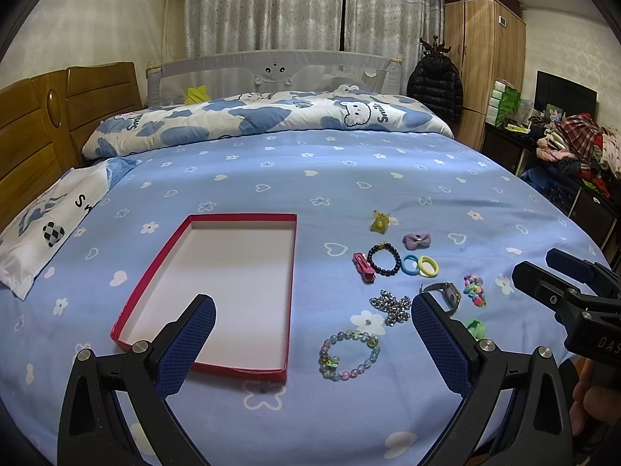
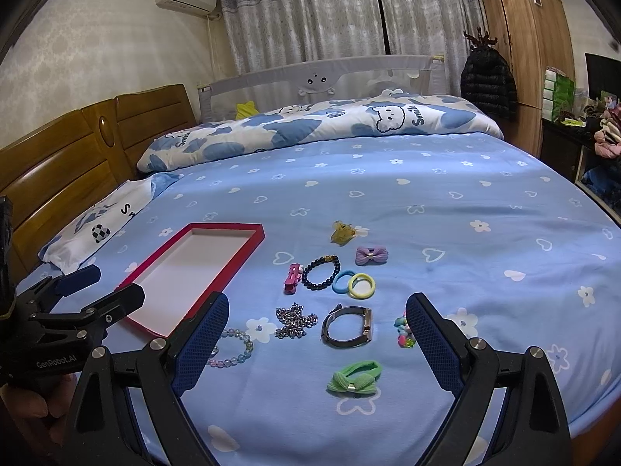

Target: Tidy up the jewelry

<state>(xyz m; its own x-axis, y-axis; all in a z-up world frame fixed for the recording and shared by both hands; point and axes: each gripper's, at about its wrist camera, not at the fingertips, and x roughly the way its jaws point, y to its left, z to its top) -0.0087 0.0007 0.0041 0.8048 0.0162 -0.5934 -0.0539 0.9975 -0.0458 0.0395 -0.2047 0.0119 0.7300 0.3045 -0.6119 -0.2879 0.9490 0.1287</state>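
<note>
While unheld, watch [image 2: 346, 327] lies between fingers [image 2: 200, 343].

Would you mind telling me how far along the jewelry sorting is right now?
Nothing looks done yet: the red tray holds nothing. Nothing is in hand either; the left gripper and right gripper are both open. Everything is left on the bedsheet: the dark bead bracelet, watch, green bow, purple bow and the rest.
</note>
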